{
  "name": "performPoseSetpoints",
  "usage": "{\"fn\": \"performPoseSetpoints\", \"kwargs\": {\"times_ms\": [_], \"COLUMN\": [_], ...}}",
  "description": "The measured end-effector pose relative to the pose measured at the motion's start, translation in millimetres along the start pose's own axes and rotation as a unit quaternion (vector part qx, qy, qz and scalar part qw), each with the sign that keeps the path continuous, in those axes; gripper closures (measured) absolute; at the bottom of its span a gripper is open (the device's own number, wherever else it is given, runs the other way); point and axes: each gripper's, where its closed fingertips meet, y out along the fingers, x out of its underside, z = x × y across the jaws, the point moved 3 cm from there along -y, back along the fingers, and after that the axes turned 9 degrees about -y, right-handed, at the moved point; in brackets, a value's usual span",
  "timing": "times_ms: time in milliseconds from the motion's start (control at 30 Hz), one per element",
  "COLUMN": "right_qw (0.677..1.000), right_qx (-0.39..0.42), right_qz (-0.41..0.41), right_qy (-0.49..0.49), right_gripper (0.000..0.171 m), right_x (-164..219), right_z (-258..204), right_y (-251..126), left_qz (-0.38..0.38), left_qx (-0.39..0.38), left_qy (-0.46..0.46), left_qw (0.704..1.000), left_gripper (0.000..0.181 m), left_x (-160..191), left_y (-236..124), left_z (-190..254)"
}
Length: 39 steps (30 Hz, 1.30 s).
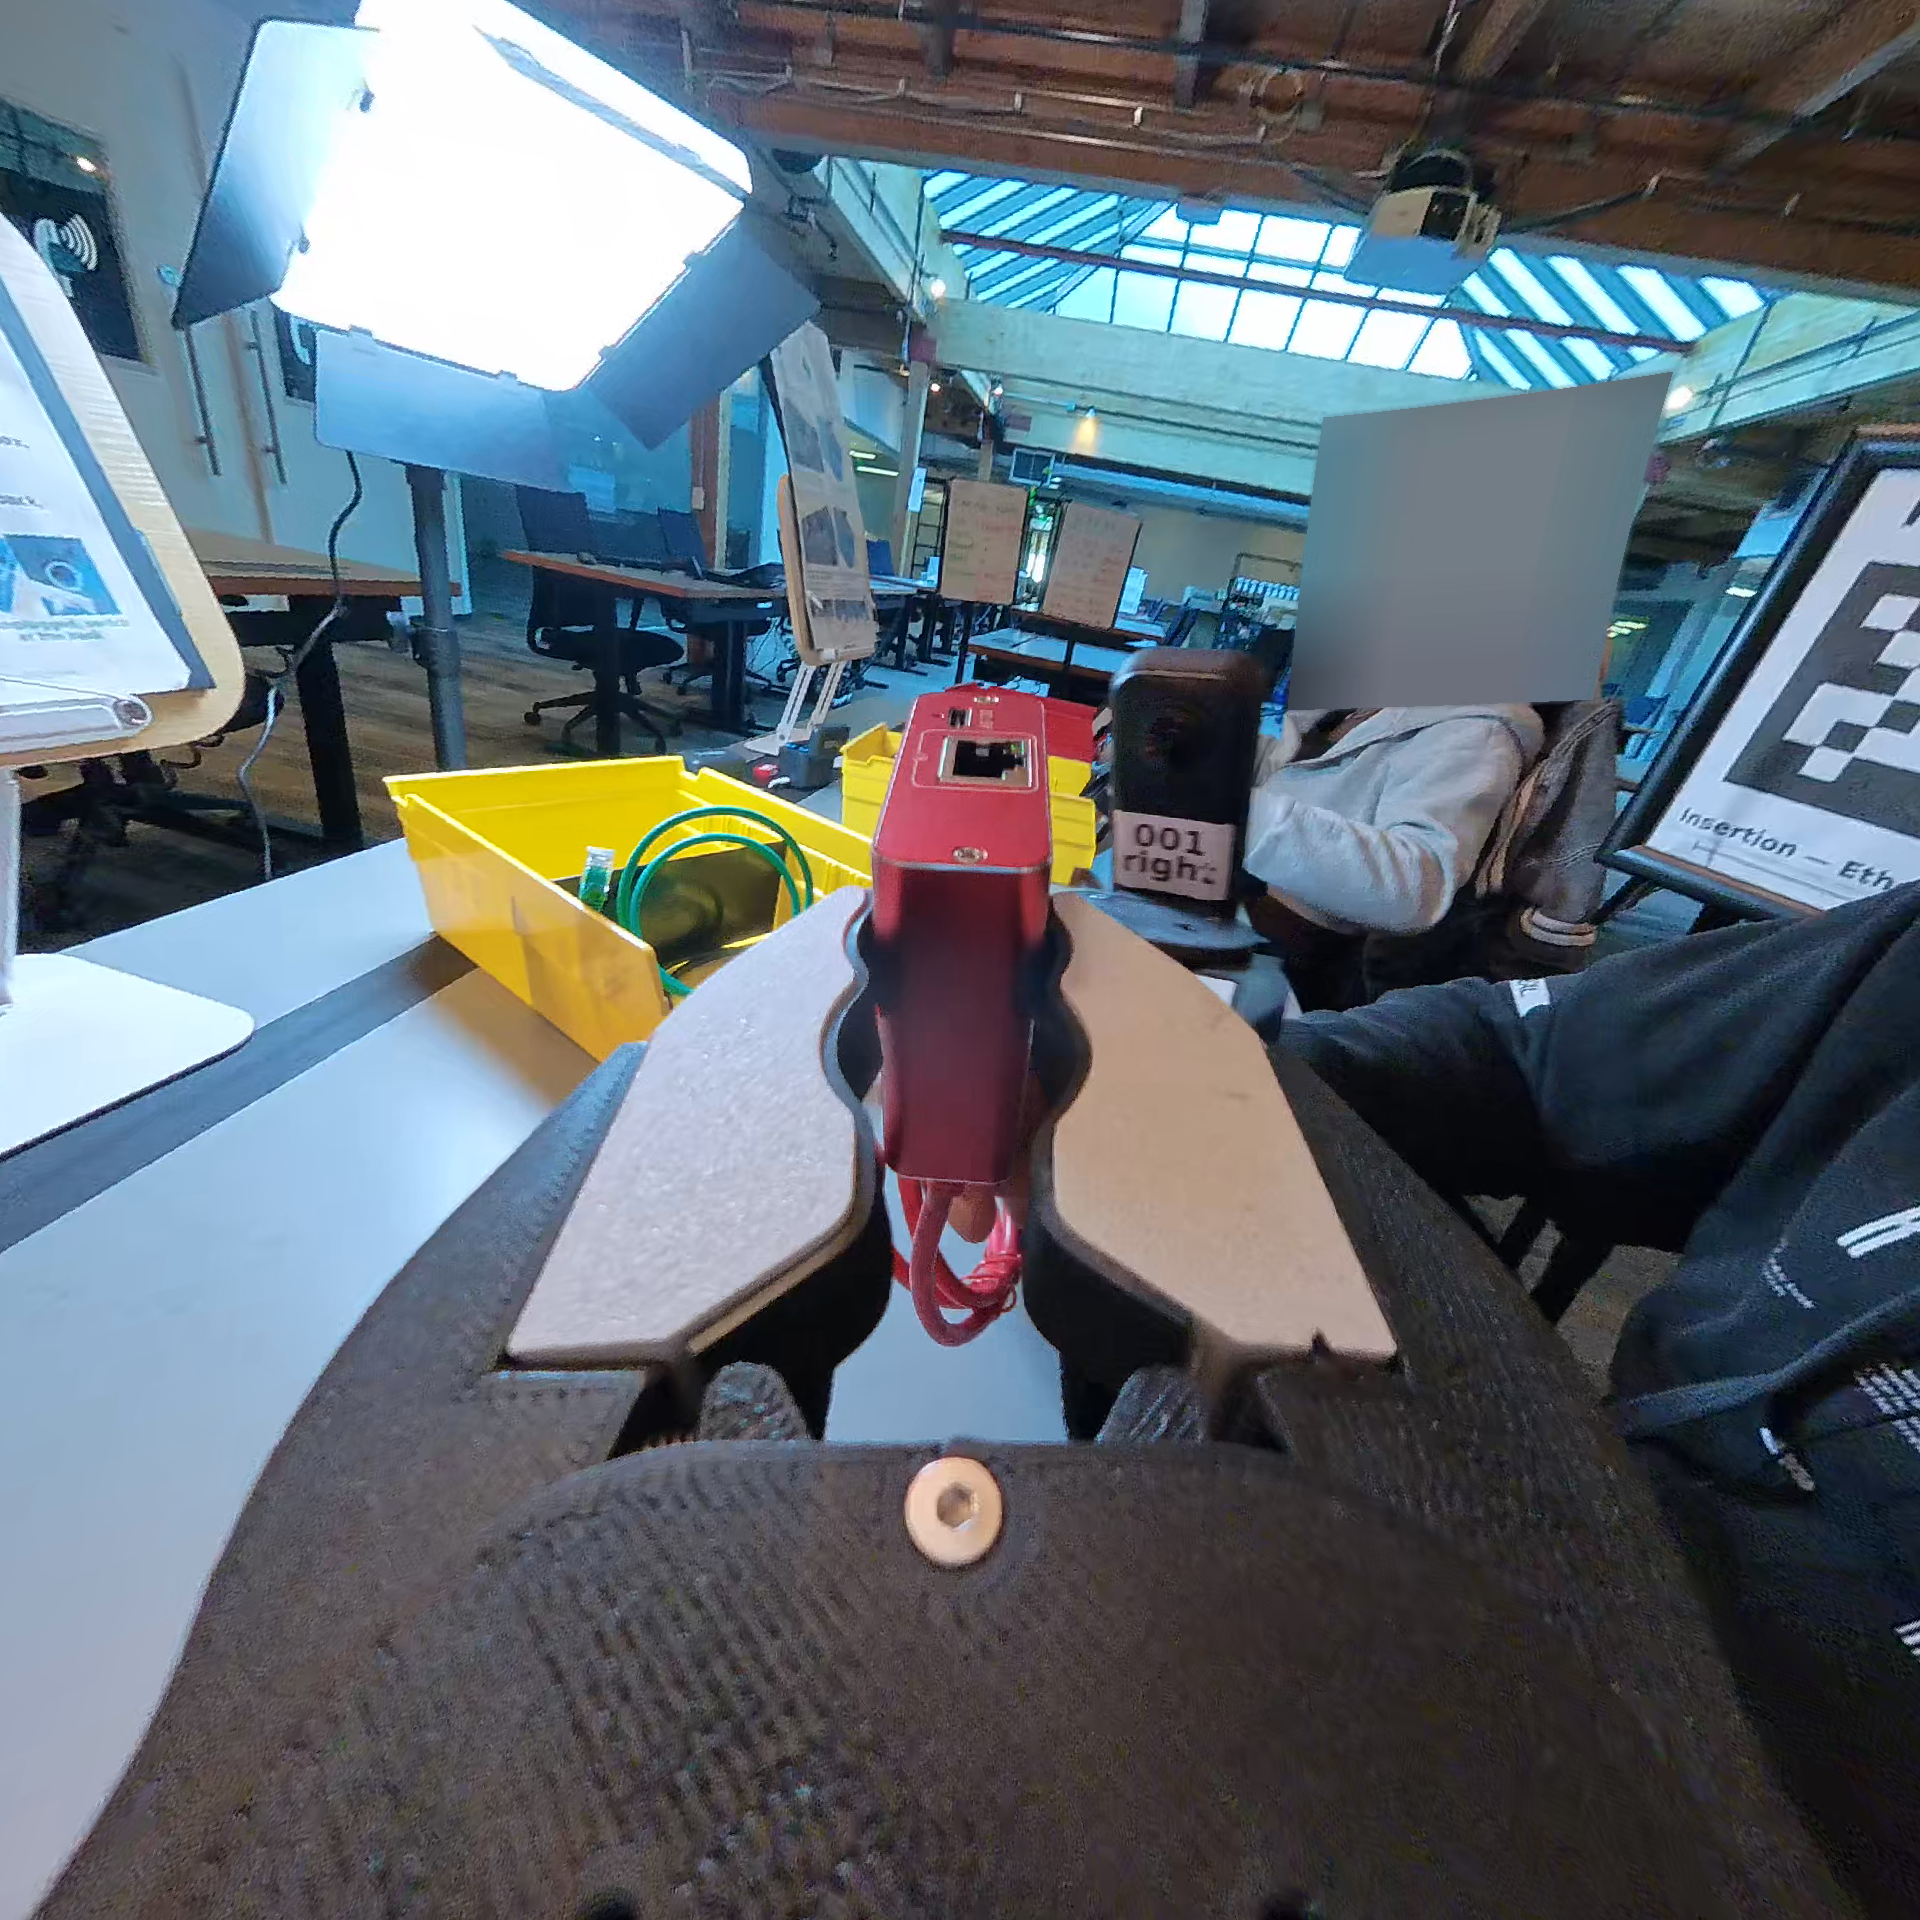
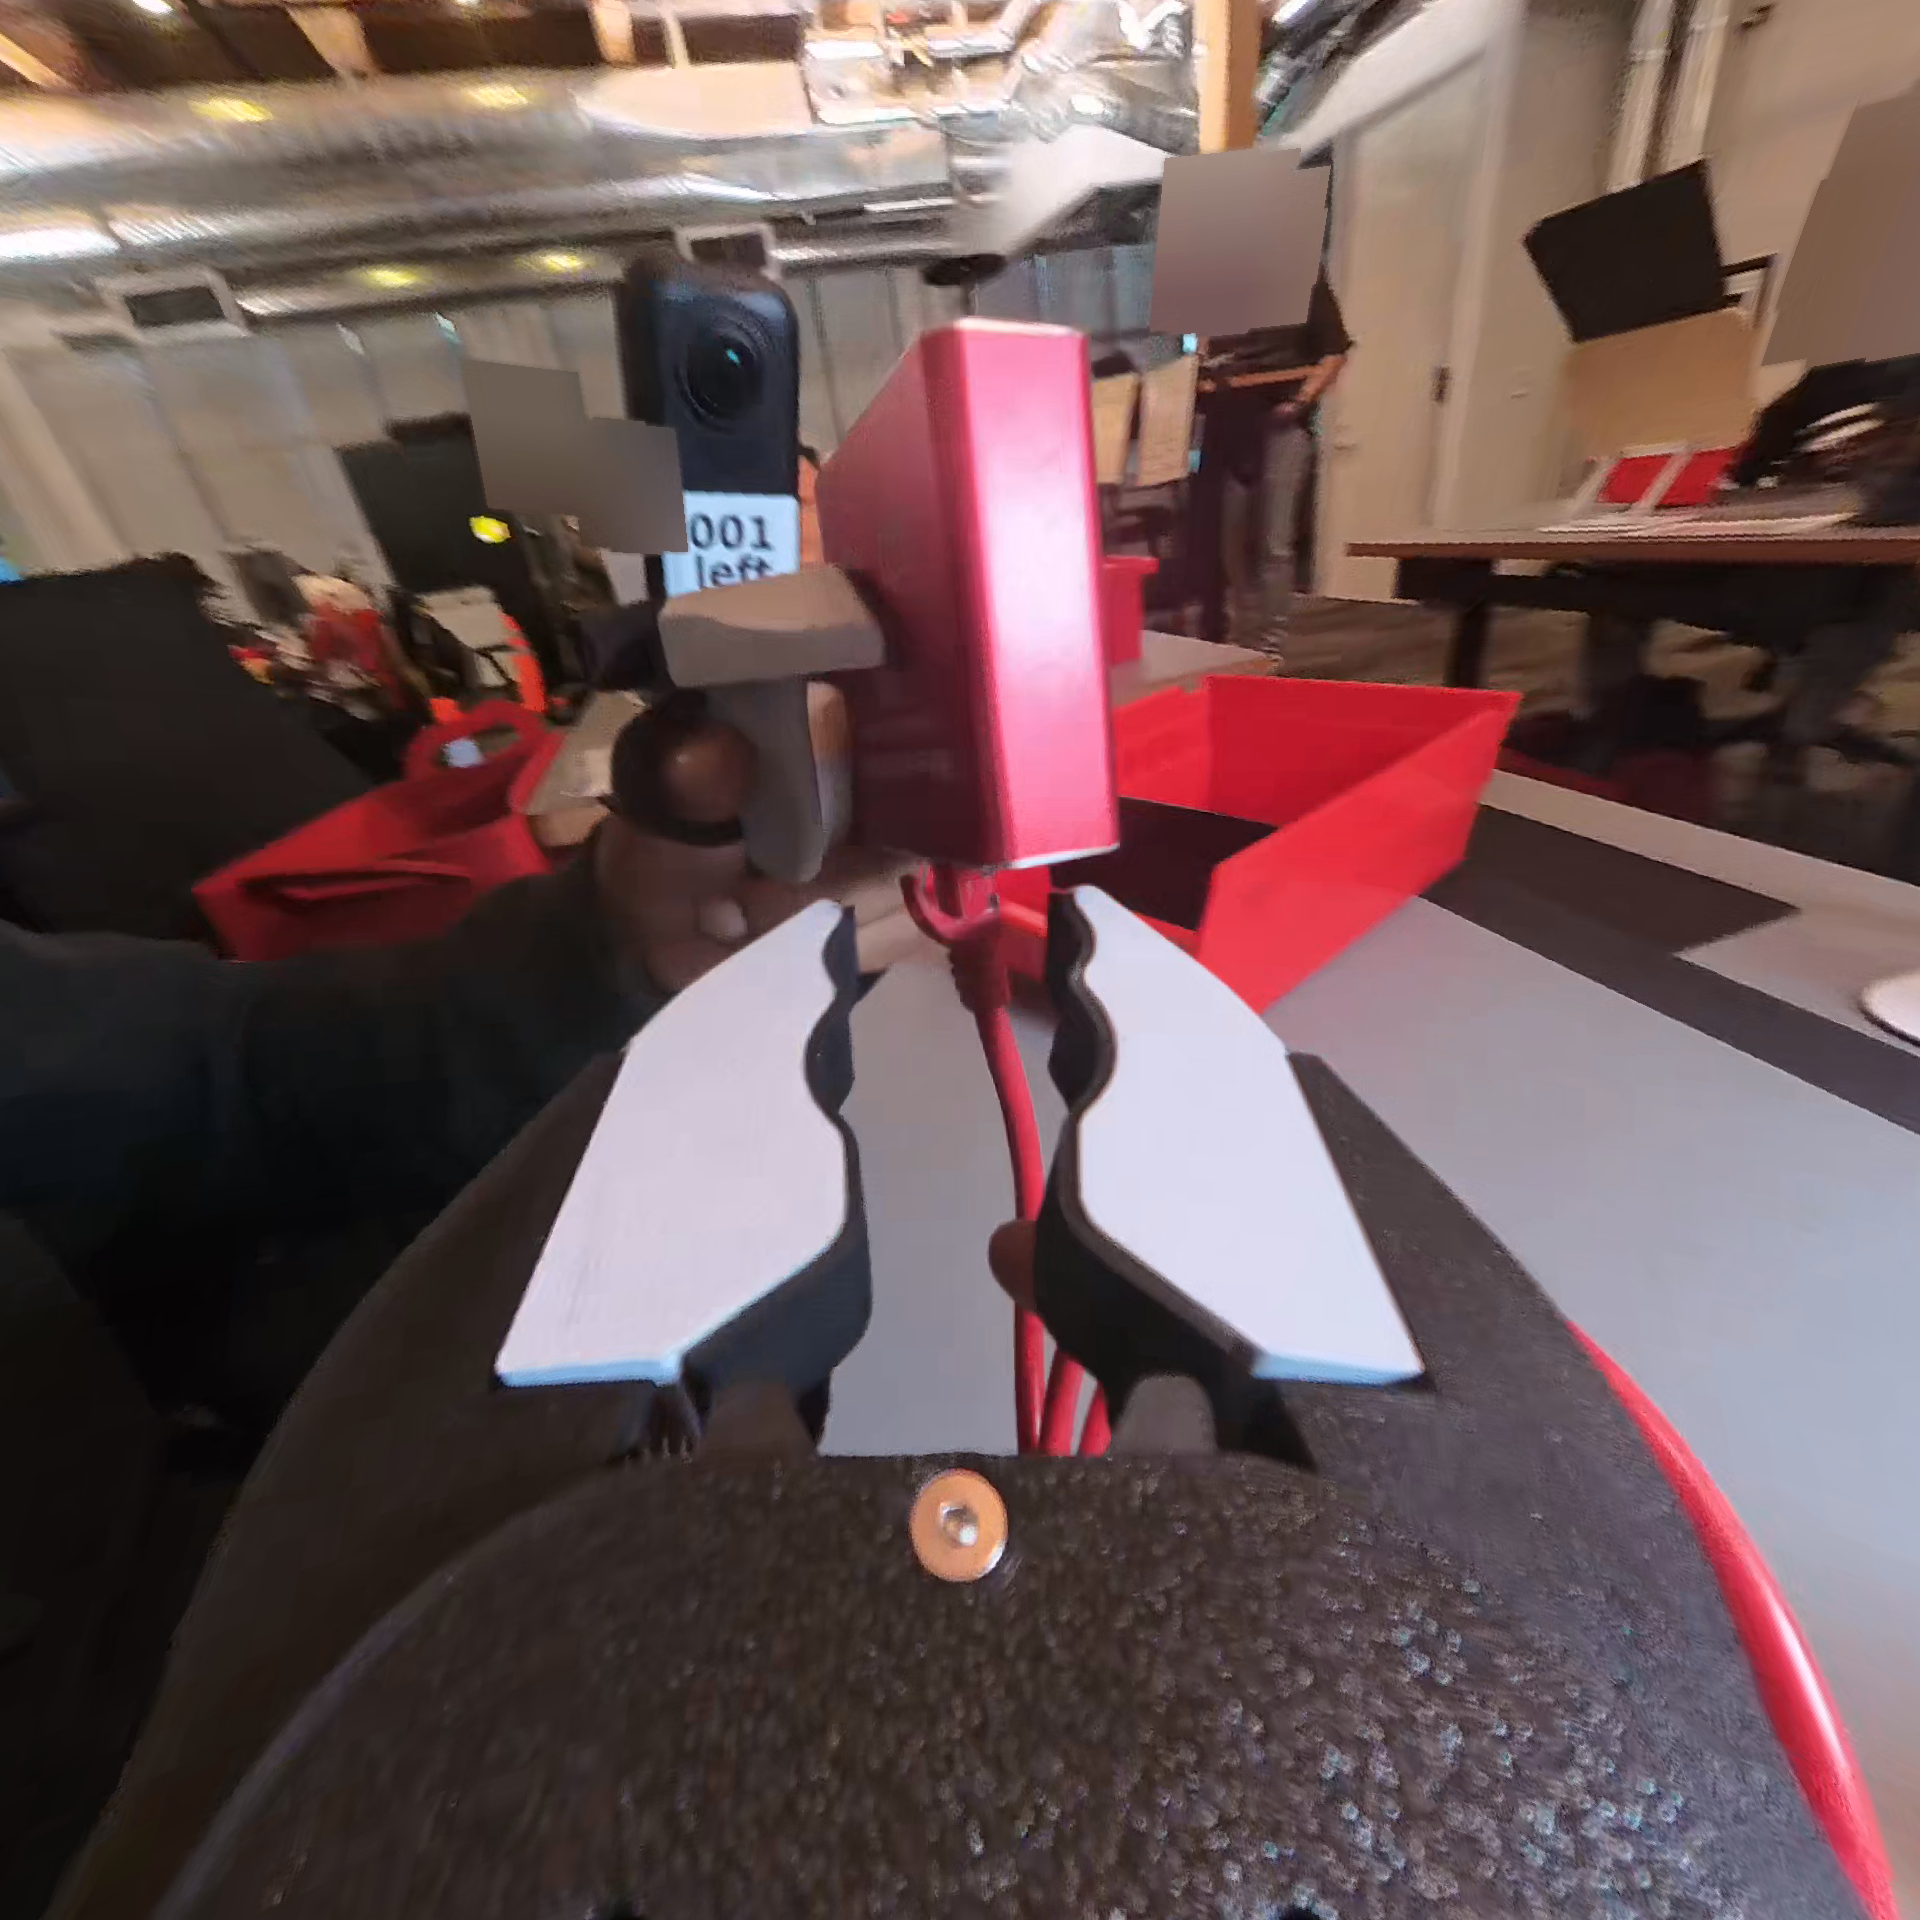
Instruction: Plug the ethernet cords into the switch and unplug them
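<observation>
Open workshop with wood-beam ceiling and skylights, grey table (image 1: pixel 239 1226) below both grippers. Red switch (image 1: pixel 961 997) sits dead centre of the left wrist view, clamped between the left gripper (image 1: pixel 961 971) fingers, which are closed onto its two long sides; its far end shows an empty port. In the right wrist view the same switch (image 2: pixel 982 613) stands upright at 12 o'clock, lifted off the table, with the left gripper (image 2: pixel 800 665) gripping it from 9 o'clock. Red ethernet cord (image 2: pixel 1013 1091) goes into the switch's underside, runs down between the right gripper (image 2: pixel 951 945) fingers toward 6 o'clock; more of it loops at the 4 o'clock edge. In the left view the red cord (image 1: pixel 951 1278) hangs in a loop under the switch. Right gripper's fingers are parted, plug sitting in the gap just under the switch; whether they touch the plug, can't tell, frame is blurred. Yellow bin (image 1: pixel 540 883) at 10 o'clock in the left view holds a coiled green cord (image 1: pixel 717 862) with its plug sticking up. Second yellow bin (image 1: pixel 868 769) behind the switch, contents hidden. Red bin (image 2: pixel 1340 769) at 2 o'clock in the right view, inside dark, contents unclear. A hand (image 2: pixel 686 894) wraps the left gripper's handle at 9 o'clock, dark sleeve (image 2: pixel 312 1039) trailing left. Lit light panel (image 1: pixel 499 197) at 11 o'clock in the left view.
</observation>
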Motion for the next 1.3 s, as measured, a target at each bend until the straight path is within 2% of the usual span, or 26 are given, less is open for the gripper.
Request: {"fn": "performPoseSetpoints", "kwargs": {"times_ms": [67, 300, 467, 633, 767, 833, 900, 967, 1167, 1300], "right_qw": [1.000, 0.997, 0.998, 0.999, 0.996, 0.990, 0.990, 0.987, 0.989, 0.990], "right_qx": [-0.021, -0.060, -0.059, -0.014, 0.015, 0.039, 0.008, -0.025, -0.127, -0.141], "right_qz": [0.010, 0.011, 0.005, -0.041, -0.084, -0.130, -0.138, -0.155, -0.072, -0.003], "right_qy": [0.017, 0.043, 0.032, 0.008, -0.014, -0.024, 0.029, 0.025, 0.012, 0.008], "right_gripper": [0.148, 0.152, 0.156, 0.157, 0.157, 0.158, 0.158, 0.158, 0.157, 0.158], "right_x": [-4, -5, -3, 1, 6, 19, 32, 33, -40, -107], "right_z": [3, 0, 0, 8, 14, 19, 14, 1, -37, -40], "right_y": [1, 5, 4, 3, 1, 3, 4, 3, -26, -58], "left_qz": [0.004, 0.013, 0.013, -0.014, -0.043, -0.032, -0.019, -0.010, 0.028, 0.021], "left_qx": [0.006, 0.015, 0.015, -0.030, -0.078, -0.073, -0.050, -0.065, -0.089, -0.127], "left_qy": [-0.008, -0.020, -0.019, 0.053, 0.147, 0.182, 0.187, 0.184, 0.027, 0.007], "left_qw": [1.000, 1.000, 1.000, 0.998, 0.985, 0.980, 0.981, 0.981, 0.995, 0.992], "left_gripper": [0.154, 0.154, 0.154, 0.154, 0.154, 0.153, 0.154, 0.154, 0.154, 0.154], "left_x": [0, -1, 0, 6, 12, 10, 1, -7, -12, 0], "left_y": [0, 0, 1, 3, 5, 8, 10, 5, -31, -44], "left_z": [1, 2, 3, 2, 3, 11, 26, 23, -27, -55]}}
